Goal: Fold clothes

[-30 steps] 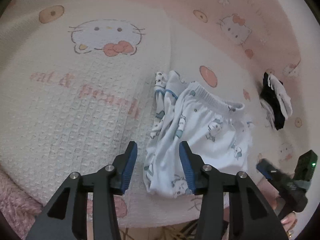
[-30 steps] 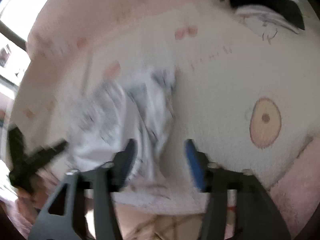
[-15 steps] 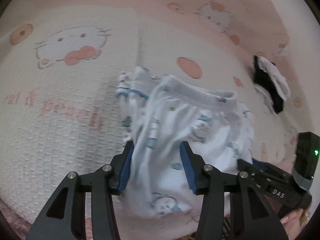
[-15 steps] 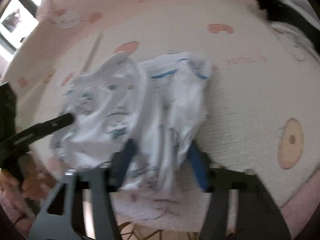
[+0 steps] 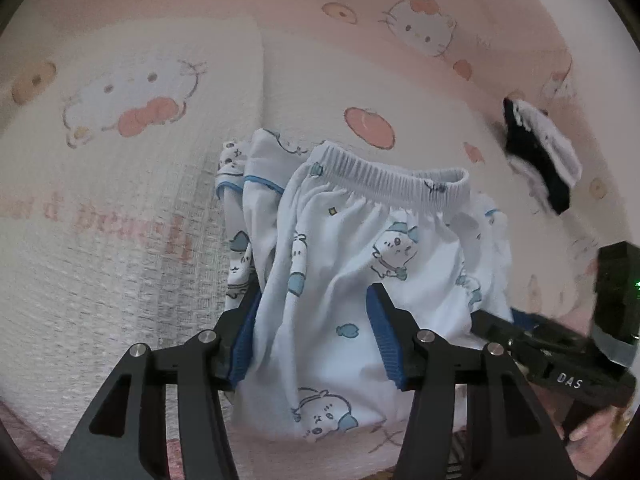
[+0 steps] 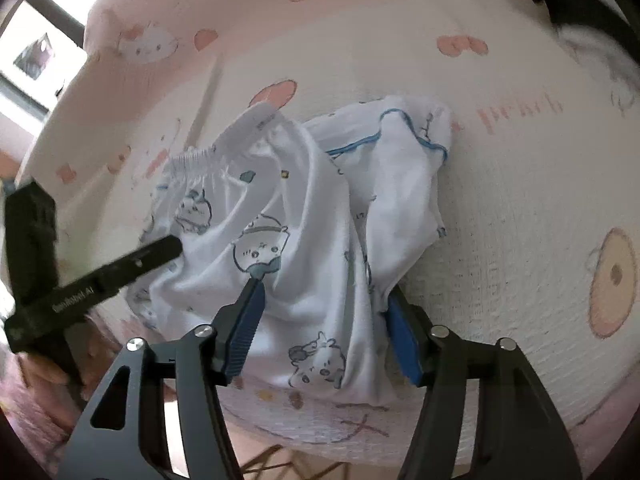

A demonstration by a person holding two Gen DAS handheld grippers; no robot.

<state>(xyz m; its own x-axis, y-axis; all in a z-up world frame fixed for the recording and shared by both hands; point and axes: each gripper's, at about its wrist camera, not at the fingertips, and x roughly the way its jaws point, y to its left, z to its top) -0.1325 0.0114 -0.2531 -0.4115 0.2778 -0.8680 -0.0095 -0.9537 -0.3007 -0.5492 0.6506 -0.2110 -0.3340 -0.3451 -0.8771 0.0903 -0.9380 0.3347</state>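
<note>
The printed white shorts (image 5: 360,272) lie bunched near the front edge of the pink cartoon blanket (image 5: 140,220), elastic waistband (image 5: 384,178) toward 12 o'clock in the left wrist view, with a blue-trimmed piece of the same print (image 5: 256,172) crumpled under them at 10 o'clock.

The left hand-held gripper (image 5: 312,336) has just been widening its jaws. They stand apart astride a ridge of the shorts' fabric, and the pads do not look pressed in. The right hand-held gripper (image 6: 324,324) straddles the other side of the heap, its jaws partly open around a thick fold. Its 3 o'clock pad touches cloth, but I would not call it a firm pinch.

The step looks like taking hold of both sides to spread the shorts flat. To do it well:

- Pinch one layer near a side seam, not the whole bundle.
- Draw the two hand-held grippers apart evenly.
- Keep the blue-trimmed piece from dragging along.

A black-and-white garment (image 5: 540,160) lies well apart at 2 o'clock.
</note>
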